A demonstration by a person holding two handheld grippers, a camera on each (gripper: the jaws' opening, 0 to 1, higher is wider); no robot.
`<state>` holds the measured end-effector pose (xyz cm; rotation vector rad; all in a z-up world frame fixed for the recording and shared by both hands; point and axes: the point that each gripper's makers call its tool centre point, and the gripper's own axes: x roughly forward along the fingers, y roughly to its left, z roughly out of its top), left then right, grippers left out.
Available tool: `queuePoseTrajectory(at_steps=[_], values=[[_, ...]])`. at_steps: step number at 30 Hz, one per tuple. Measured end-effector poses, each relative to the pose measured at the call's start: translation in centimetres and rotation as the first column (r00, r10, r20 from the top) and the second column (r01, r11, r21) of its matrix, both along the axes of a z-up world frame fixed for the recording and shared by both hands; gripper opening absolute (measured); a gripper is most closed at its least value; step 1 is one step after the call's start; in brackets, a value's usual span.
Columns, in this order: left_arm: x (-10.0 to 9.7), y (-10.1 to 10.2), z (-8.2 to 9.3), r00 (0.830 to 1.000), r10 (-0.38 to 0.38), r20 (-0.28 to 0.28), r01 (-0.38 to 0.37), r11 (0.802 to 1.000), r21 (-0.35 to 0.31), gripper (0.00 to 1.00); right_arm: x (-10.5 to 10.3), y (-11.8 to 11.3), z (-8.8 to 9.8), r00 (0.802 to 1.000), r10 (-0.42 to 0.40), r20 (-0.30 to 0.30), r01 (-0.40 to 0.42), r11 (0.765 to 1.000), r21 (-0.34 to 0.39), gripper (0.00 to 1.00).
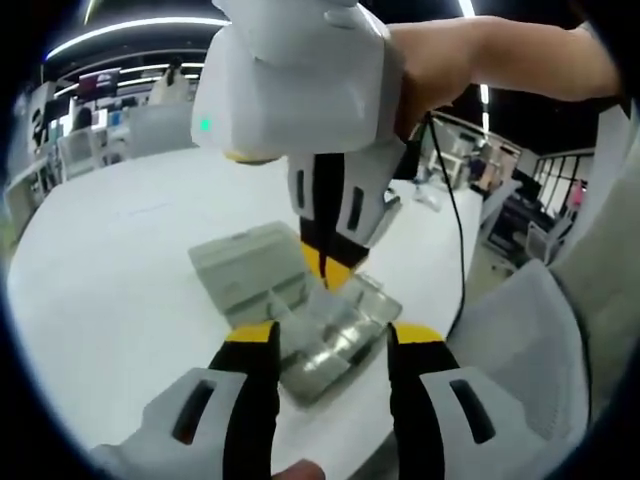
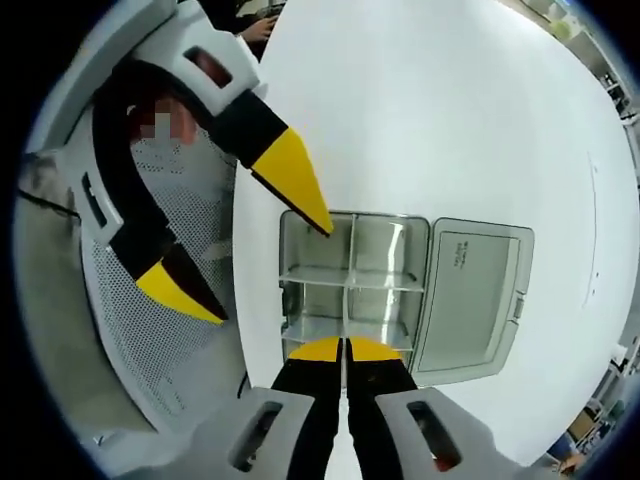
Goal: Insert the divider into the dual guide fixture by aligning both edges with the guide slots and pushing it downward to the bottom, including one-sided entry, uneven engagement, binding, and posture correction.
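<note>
Fixture: a clear plastic compartment box [image 2: 350,290] with an open grey hinged lid [image 2: 470,300] lies on the round white table [image 2: 450,120], near the table's edge.
Divider: a thin clear plastic divider strip [image 2: 346,300] stands upright along the box's middle, crossing another clear partition; how deep it sits cannot be told.
Right tongs [image 2: 345,350]: yellow tips pressed together, pinching the near end of the divider strip at the box's rim. In the left gripper view the same tongs [image 1: 330,265] come down from above onto the box [image 1: 320,340].
Left tongs [image 1: 330,335]: spread apart, holding nothing, hovering just over the box. In the right gripper view they [image 2: 250,250] come in from the left, one yellow tip at the box's far corner.
</note>
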<state>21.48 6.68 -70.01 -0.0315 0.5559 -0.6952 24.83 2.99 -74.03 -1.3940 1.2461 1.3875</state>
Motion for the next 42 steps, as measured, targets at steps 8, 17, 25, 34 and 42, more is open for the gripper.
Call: queuePoseTrajectory(at_steps=[8, 17, 25, 34, 42], values=[[-0.03, 0.03, -0.14, 1.0, -0.001, -0.003, 0.001, 1.0, 0.002, 0.41, -0.45, -0.41, -0.1, 1.0, 0.001, -0.014, -0.001, 1.0, -0.001, 0.0], [0.04, 0.13, -0.17, 1.0, 0.002, -0.002, -0.002, 1.0, 0.001, 0.41, 0.11, -0.08, 0.38, 1.0, -0.001, -0.005, 0.001, 1.0, -0.005, 0.0], [-0.08, 0.13, -0.02, 1.0, 0.006, -0.001, -0.006, 1.0, -0.002, 0.41, 0.04, -0.4, -0.05, 1.0, 0.02, -0.002, -0.02, 1.0, -0.023, 0.0], [-0.02, 0.27, 0.12, 1.0, 0.009, 0.001, -0.009, 1.0, -0.003, 0.41, -0.03, -0.54, 0.11, 1.0, 0.021, -0.005, -0.021, 0.999, -0.042, 0.0], [-0.02, 0.23, 0.19, 1.0, 0.011, 0.001, -0.011, 1.0, -0.007, 0.41, 0.26, -0.55, 0.17, 1.0, 0.014, -0.005, -0.014, 0.998, -0.064, 0.0]])
